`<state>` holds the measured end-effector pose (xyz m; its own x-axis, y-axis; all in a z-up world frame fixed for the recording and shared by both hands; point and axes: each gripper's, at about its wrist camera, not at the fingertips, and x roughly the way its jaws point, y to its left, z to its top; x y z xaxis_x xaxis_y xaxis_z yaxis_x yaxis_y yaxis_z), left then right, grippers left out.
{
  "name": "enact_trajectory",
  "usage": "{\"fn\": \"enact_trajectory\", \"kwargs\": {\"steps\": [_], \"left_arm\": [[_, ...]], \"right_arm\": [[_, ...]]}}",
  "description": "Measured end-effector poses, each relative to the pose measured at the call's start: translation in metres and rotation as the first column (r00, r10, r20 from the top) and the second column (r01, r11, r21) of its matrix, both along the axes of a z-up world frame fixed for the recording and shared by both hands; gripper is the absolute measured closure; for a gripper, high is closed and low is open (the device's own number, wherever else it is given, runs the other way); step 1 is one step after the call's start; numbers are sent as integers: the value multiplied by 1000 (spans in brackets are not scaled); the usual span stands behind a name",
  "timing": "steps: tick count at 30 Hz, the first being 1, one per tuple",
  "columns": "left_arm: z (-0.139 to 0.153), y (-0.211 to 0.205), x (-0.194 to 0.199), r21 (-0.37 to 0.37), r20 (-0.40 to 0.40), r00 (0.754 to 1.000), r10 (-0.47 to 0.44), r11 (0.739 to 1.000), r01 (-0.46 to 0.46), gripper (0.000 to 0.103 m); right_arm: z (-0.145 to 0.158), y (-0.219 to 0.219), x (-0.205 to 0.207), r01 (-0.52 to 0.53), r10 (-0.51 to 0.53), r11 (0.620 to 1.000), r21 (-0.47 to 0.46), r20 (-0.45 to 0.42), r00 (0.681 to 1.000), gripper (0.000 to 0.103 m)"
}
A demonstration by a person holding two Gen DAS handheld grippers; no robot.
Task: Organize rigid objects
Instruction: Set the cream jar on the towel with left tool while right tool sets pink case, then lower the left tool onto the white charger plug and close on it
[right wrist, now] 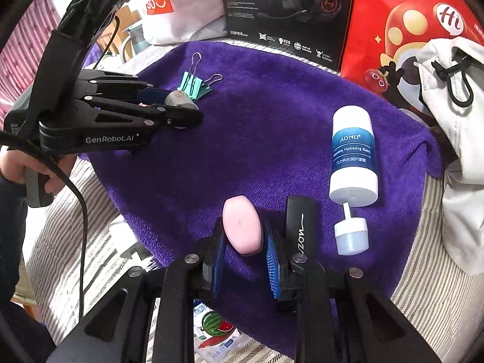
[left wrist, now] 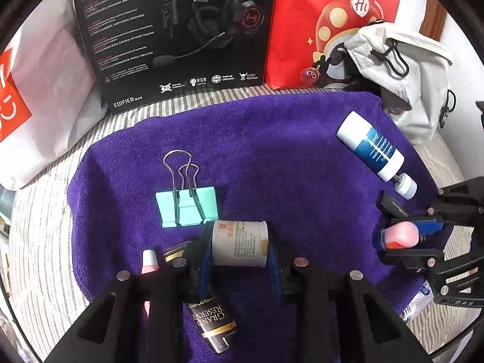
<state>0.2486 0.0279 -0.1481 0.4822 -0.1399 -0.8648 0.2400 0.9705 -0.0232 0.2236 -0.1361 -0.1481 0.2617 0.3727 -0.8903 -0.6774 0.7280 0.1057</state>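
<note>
A: While the purple towel (left wrist: 272, 157) lies spread over the striped surface, the left tool (left wrist: 240, 246) grips a small pale jar (left wrist: 240, 243) sideways between its blue pads, right in front of the mint binder clip (left wrist: 187, 205).

B: And the right tool (right wrist: 243, 239) is clamped on a pink oval soap (right wrist: 242, 225), near the towel's front edge.

A: Beside that soap lies a white-and-blue balm bottle (right wrist: 352, 157), its cap (right wrist: 351, 236) off, just below it.
</note>
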Motion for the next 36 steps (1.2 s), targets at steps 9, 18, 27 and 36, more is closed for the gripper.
{"fn": "enact_trajectory", "kwargs": {"steps": [9, 18, 27, 36], "left_arm": [[-2, -6, -13, 14, -12, 1000, -12, 1000, 12, 43], [44, -6, -56, 26, 91, 995, 34, 999, -36, 43], [51, -23, -127, 12, 93, 995, 25, 1000, -26, 43], [9, -54, -141, 16, 35, 999, 10, 1000, -11, 43]], "right_arm": [[7, -17, -9, 39, -39, 999, -3, -8, 999, 66], [37, -54, -35, 136, -138, 990, 41, 32, 990, 65], [53, -103, -80, 260, -264, 960, 101, 30, 964, 58], [46, -131, -138, 318, -310, 931, 179, -71, 948, 55]]}}
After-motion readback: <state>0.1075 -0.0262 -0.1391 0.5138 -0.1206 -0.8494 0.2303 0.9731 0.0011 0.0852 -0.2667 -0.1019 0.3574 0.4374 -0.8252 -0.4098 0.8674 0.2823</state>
